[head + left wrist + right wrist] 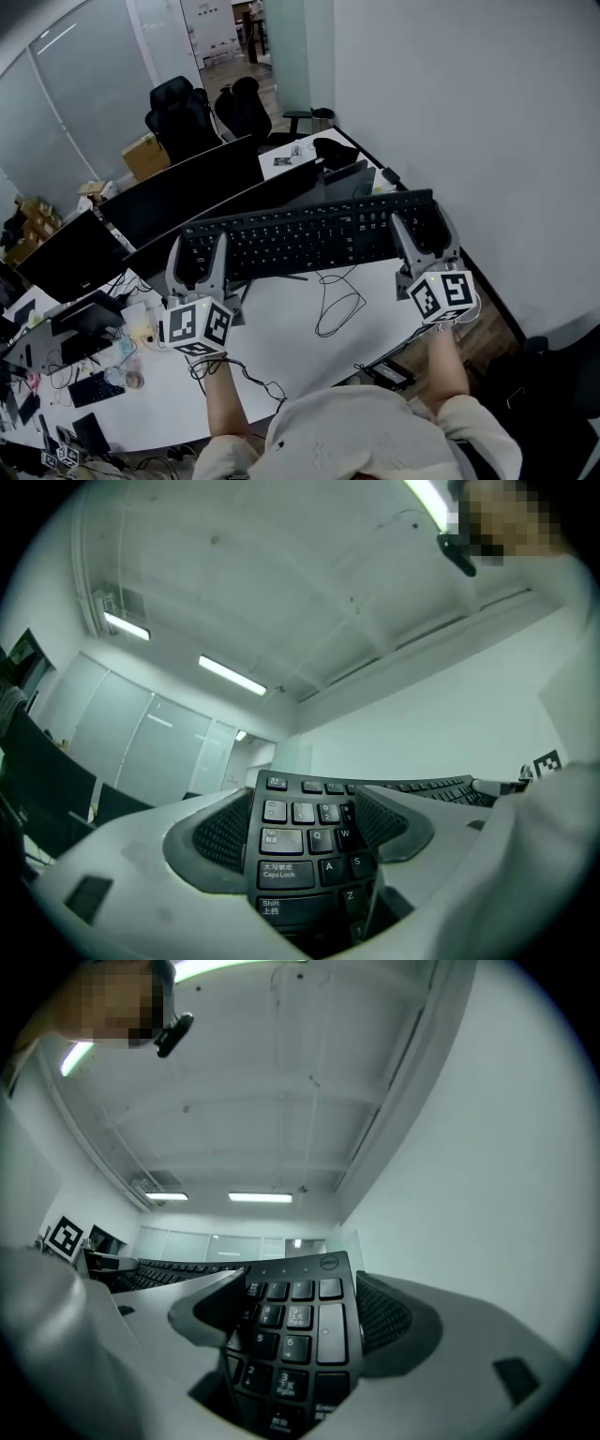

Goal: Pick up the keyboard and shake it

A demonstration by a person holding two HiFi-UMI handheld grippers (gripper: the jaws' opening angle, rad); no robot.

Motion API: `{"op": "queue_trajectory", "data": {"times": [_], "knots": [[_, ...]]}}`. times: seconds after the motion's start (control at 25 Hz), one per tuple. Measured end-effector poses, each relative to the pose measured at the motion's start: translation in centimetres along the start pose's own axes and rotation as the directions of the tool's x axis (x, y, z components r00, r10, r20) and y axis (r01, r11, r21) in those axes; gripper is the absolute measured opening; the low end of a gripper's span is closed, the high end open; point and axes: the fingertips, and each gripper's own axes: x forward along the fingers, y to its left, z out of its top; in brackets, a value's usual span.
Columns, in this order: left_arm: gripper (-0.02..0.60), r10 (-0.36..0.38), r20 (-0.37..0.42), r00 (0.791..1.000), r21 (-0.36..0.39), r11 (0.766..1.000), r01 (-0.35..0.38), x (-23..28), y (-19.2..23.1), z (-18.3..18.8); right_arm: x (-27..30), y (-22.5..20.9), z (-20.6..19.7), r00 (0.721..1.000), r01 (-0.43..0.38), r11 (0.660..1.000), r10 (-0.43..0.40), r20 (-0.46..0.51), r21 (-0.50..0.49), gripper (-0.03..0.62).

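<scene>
Both tools are clamped on the black keyboard (pixel 309 234), which is held up in the air above the white desk (pixel 291 337), close to a row of dark monitors (pixel 187 187). Only the head view shows this, along with two black chairs (pixel 187 112), a cardboard box (pixel 144 156) and a loose cable (pixel 339 305) on the desktop. The left gripper (pixel 199 256) pinches the left end; its own view alone shows the Tab, Caps Lock and Shift keys between its ribbed pads (pixel 220 832). The right gripper (pixel 424 228) pinches the right end, and its view alone shows the number pad (pixel 292 1330) between the jaws, under ceiling light strips (pixel 260 1197)
</scene>
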Motion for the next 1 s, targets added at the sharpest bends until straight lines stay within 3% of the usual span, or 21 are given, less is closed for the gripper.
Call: {"op": "queue_trajectory", "data": {"times": [0.12, 0.24, 0.32, 0.48, 0.52, 0.56, 0.64, 0.72, 1.0], "knots": [[0.331, -0.034, 0.173, 0.984, 0.051, 0.998, 0.025, -1.0, -1.0, 3.4, -1.1, 0.4, 3.0, 0.985, -0.02, 0.999, 0.025, 0.173, -0.031, 0.353], [0.331, -0.068, 0.327, 0.943, 0.103, 0.994, 0.036, -2.6, -2.4, 6.2, -2.9, 0.6, 5.7, 0.945, -0.024, 0.997, 0.045, 0.325, -0.068, 0.353], [0.331, -0.098, 0.432, 0.897, 0.138, 0.99, 0.042, -3.7, -3.3, 8.5, -4.0, 0.8, 8.2, 0.902, -0.022, 0.995, 0.063, 0.427, -0.099, 0.354], [0.331, -0.166, 0.641, 0.749, 0.221, 0.975, 0.027, -7.9, -4.7, 12.8, -7.5, 2.4, 12.5, 0.764, -0.017, 0.987, 0.115, 0.635, -0.159, 0.354], [0.331, -0.174, 0.658, 0.733, 0.228, 0.973, 0.026, -8.5, -4.9, 13.3, -8.2, 2.7, 13.0, 0.744, -0.014, 0.986, 0.121, 0.657, -0.166, 0.354], [0.331, -0.175, 0.661, 0.73, 0.23, 0.973, 0.025, -8.8, -5.0, 13.4, -8.5, 2.8, 13.1, 0.737, -0.014, 0.985, 0.124, 0.665, -0.169, 0.354], [0.331, -0.165, 0.65, 0.742, 0.223, 0.975, 0.022, -8.7, -4.9, 13.0, -8.2, 2.6, 12.8, 0.748, -0.022, 0.986, 0.126, 0.651, -0.165, 0.354], [0.331, -0.146, 0.621, 0.77, 0.21, 0.978, 0.016, -7.8, -4.5, 12.3, -7.1, 2.3, 12.0, 0.778, -0.034, 0.988, 0.122, 0.616, -0.152, 0.354], [0.331, -0.071, 0.405, 0.911, 0.134, 0.991, 0.017, -4.4, -3.0, 8.5, -3.9, 1.0, 7.9, 0.912, -0.046, 0.996, 0.075, 0.404, -0.082, 0.353]]}}
